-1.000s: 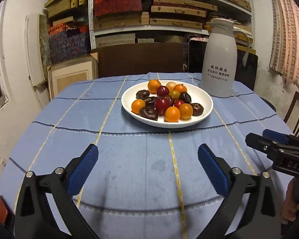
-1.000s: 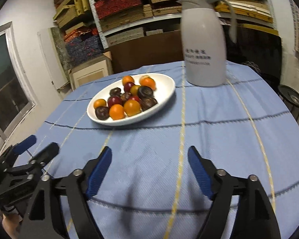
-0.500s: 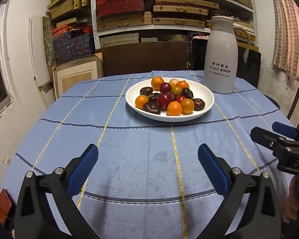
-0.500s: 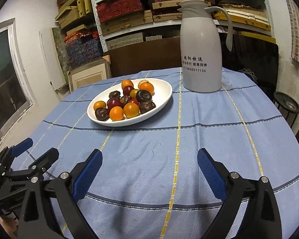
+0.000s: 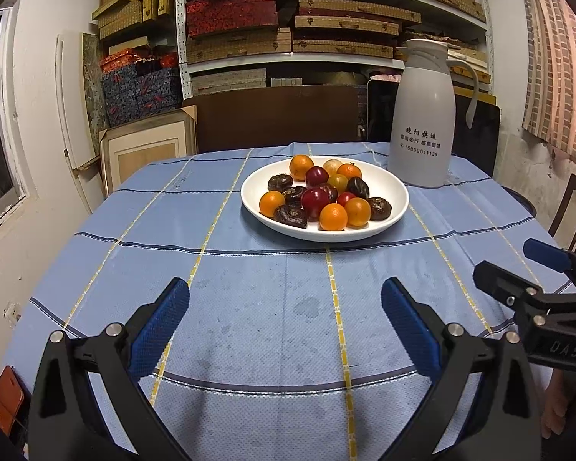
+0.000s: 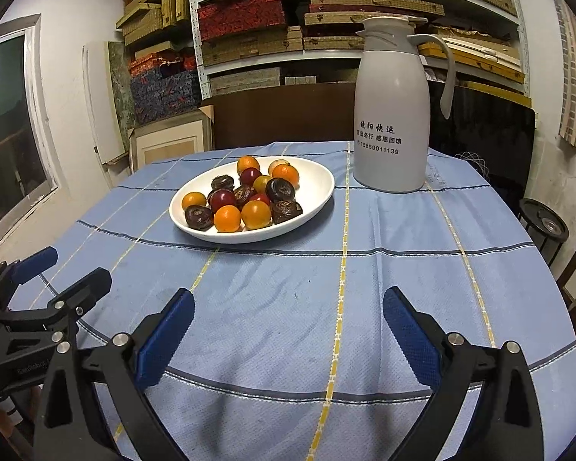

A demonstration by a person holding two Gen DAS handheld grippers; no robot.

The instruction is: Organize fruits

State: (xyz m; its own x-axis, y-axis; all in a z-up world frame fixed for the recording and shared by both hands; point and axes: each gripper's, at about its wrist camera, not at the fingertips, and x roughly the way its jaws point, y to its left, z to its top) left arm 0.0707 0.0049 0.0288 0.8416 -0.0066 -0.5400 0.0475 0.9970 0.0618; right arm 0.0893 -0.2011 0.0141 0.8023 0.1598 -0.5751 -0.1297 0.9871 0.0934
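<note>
Because the small round orange, red and dark fruits [image 5: 318, 196] lie heaped, touching, in the shallow white oval plate [image 5: 397, 207] well ahead of both wide-open, empty grippers, left gripper [image 5: 284, 309] and right gripper [image 6: 288, 313], a careless pinch could likely send neighbours rolling onto the blue striped tablecloth [image 5: 249, 319].

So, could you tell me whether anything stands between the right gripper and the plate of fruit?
Nothing visible does. Only bare blue tablecloth lies between the open right gripper and the white plate of fruit. The white thermos jug stands apart, to the plate's right.
</note>
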